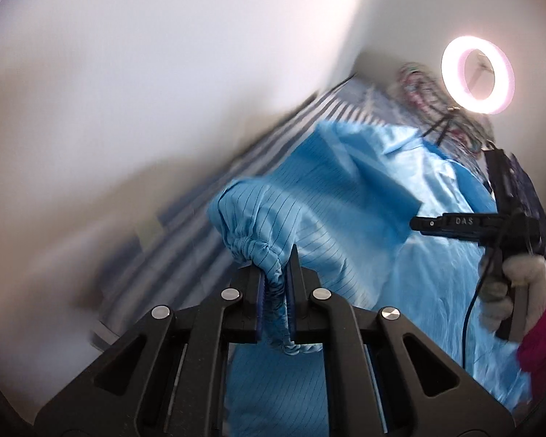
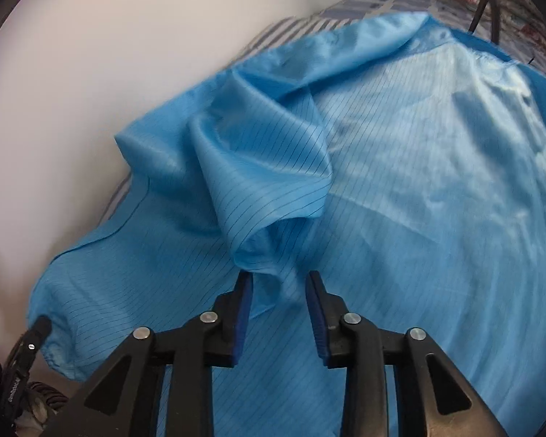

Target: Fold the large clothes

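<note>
- The large blue garment [image 2: 400, 167], thin-striped and glossy, lies spread over a bed [image 1: 185, 218] with a striped sheet, hard against a white wall [image 1: 145, 73]; most of the body is flat, so I judge the spreading done and the folding only begun
- My left hand-held gripper [image 1: 275, 291] is clenched on the gathered elastic cuff [image 1: 258, 247] of a sleeve; the cloth bunches between the blue pads and the sleeve hangs lifted off the bed; this view is smeared with motion blur
- My right hand-held gripper [image 2: 278, 309] stands released, jaws apart, just over a raised ridge of fabric [image 2: 258, 167] near the middle of the garment; a fold peak sits close to the left pad, but I see no pinch on it
- In the left view the right hand-held gripper shows side-on above the cloth, held by a gloved hand [image 1: 513, 291]; a ring light [image 1: 477, 74] glows beyond the bed
- Still to do, as I read it: carry this sleeve across the body, bring the other side in, flatten that ridge, then fold the length over; no tidy fold edge shows yet, so I put the task at an early stage
</note>
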Available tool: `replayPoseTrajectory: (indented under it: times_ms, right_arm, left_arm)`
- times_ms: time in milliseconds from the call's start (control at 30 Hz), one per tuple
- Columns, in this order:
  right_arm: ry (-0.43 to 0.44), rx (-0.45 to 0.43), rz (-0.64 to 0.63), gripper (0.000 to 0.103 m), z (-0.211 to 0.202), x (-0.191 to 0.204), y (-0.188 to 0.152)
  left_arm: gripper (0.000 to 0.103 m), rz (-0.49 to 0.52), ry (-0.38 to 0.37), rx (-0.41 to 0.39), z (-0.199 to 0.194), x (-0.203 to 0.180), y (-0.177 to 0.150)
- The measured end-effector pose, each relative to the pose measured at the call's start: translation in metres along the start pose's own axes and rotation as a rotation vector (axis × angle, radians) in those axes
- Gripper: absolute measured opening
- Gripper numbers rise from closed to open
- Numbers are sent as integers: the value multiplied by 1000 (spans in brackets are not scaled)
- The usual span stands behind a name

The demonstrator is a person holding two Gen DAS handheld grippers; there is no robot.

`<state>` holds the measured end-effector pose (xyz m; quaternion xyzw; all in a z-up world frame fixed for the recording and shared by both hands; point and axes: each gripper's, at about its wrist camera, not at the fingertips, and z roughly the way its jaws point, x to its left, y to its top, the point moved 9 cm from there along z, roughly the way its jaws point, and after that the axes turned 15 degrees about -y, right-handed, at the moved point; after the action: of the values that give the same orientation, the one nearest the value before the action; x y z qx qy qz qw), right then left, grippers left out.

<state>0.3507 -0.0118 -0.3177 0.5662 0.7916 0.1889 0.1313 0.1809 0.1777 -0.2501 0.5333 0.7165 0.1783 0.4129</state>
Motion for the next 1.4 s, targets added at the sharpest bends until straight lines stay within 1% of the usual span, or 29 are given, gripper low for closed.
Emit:
replayPoseTrajectory:
  times_ms: [33,67,133,167,267,333,433,467,533,600,633,700,733,767,900,933,967,1033,1133,1200,1233,1267,1333,1367,1400]
  right_arm:
    - [-17,-19,6,32,-8,-5,2]
    - [-39,-37,12,30,-14,-9,6]
    - [-42,-66,31,27,-24,-13,13]
    - [-28,-66,35,25,-25,-10,17]
    - [22,-30,25,22,-12,7,24]
    - [53,16,22,20,5,26,23]
    - [151,69,48,20,30,53,22]
    - [183,78,66,20,38,63,25]
    - [260,111,118,22,54,79,33]
    - [275,130,153,22,62,82,40]
    - [286,125,155,23,58,81,44]
    - [281,79,137,33,40,72,52]
    - [263,50,138,45,31,63,58]
    - [252,28,149,51,21,55,63]
    - [284,-7,197,52,-6,40,88]
    - [285,-11,196,56,-11,41,95]
    - [287,-5,187,64,-13,45,101]
    - [301,16,162,71,-13,59,113]
    - [311,33,126,70,-11,81,129]
    - [278,53,95,67,-4,96,135]
    - [247,67,79,54,4,102,133]
    - [218,85,61,30,11,109,131]
    - [172,107,43,7,18,110,129]
    - [159,95,40,2,17,103,129]
    - [151,78,41,0,14,100,128]
  left_arm:
    - [7,44,3,-23,-12,-6,6]
    - [7,62,1,-40,-19,-11,9]
    - [7,119,-11,-84,-42,-22,22]
    - [7,90,-26,-119,-49,-27,26]
    - [6,180,-28,-171,-73,-43,45]
    - [6,243,-20,-199,-85,-52,56]
    - [6,329,-18,-237,-98,-67,69]
    - [6,344,-25,-241,-100,-71,71]
    - [6,409,-55,-240,-102,-84,68]
    - [6,476,-63,-208,-97,-96,57]
    - [6,514,-67,-184,-92,-101,48]
    - [6,557,-81,-155,-88,-110,32]
    - [6,570,-95,-141,-86,-113,25]
    - [6,579,-104,-136,-90,-117,16]
    - [6,619,-147,-97,-82,-132,-7]
    - [6,633,-157,-87,-82,-137,-13]
    - [6,646,-158,-85,-85,-140,-19]
    - [6,684,-160,-73,-84,-147,-32]
    - [6,694,-170,-53,-85,-150,-45]
    - [6,696,-172,-43,-83,-151,-49]
    - [6,694,-172,-39,-82,-151,-50]
    - [6,694,-171,-36,-82,-147,-50]
    - [6,696,-167,-35,-81,-147,-49]
    - [6,698,-165,-34,-81,-145,-50]
    - [6,700,-163,-32,-81,-145,-50]
